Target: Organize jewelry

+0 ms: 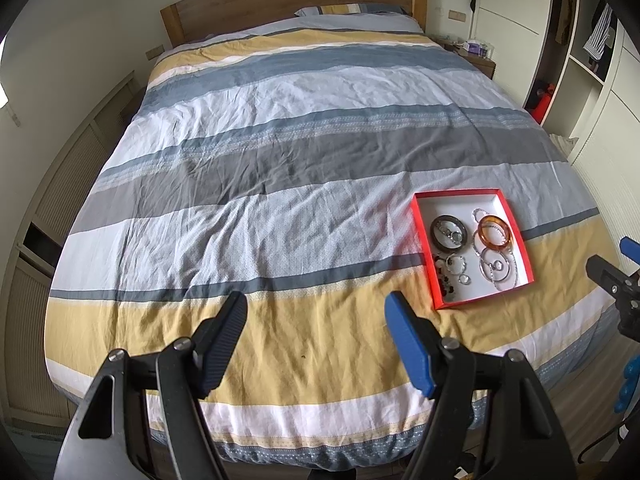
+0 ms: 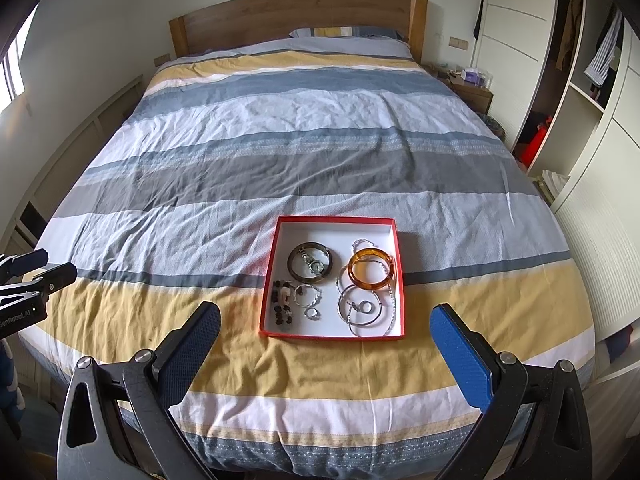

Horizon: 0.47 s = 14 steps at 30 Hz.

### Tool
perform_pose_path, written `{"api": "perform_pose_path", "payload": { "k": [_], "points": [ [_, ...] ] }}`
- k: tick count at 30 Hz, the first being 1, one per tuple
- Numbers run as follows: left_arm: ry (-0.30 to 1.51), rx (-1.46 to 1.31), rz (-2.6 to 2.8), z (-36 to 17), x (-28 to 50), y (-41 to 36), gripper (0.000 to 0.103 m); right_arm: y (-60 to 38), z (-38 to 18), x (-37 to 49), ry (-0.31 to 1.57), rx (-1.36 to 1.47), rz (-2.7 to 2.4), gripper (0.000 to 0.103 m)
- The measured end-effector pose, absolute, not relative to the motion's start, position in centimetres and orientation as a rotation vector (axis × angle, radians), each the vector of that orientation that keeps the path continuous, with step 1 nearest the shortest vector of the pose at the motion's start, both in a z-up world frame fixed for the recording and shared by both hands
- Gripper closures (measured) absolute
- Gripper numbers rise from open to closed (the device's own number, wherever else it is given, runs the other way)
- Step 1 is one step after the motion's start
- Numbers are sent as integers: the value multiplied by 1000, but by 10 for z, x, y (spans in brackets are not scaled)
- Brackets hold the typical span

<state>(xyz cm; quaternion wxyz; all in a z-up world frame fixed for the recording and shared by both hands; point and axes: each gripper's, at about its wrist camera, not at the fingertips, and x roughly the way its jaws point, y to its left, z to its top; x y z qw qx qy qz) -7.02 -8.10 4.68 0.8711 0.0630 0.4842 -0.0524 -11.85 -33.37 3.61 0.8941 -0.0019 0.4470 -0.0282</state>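
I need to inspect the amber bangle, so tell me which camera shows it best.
Right wrist view: the translucent amber plastic bangle sits near centre inside the shallow red-rimmed white box. Left wrist view shows it smaller, off to the right.

The bed's duvet cover (image 2: 280, 152) carries horizontal stripes of yellow, white, blue-grey and dark grey. At lower centre of the right wrist view, the shallow cardboard tray (image 2: 269, 288) is red outside and white inside. It holds an amber translucent bangle (image 2: 370, 270), a dark brown bangle (image 2: 294, 270) and silver-toned wire bracelets (image 2: 360, 308).

Bedroom with a made bed

A striped duvet (image 2: 280, 140) covers the bed; behind it stand a wooden headboard (image 2: 296, 16), a nightstand (image 2: 474, 96) and an open wardrobe (image 2: 580, 80).
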Motion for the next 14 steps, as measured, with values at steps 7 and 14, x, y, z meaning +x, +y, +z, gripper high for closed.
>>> {"api": "perform_pose_path", "payload": {
  "k": [7, 14],
  "points": [
    [1015, 129, -114, 46, -69, -80, 33, -335, 30, -117, 942, -6, -52, 0],
    [1018, 128, -117, 44, -68, -79, 33, -333, 27, -114, 960, -19, -43, 0]
  ]
}}
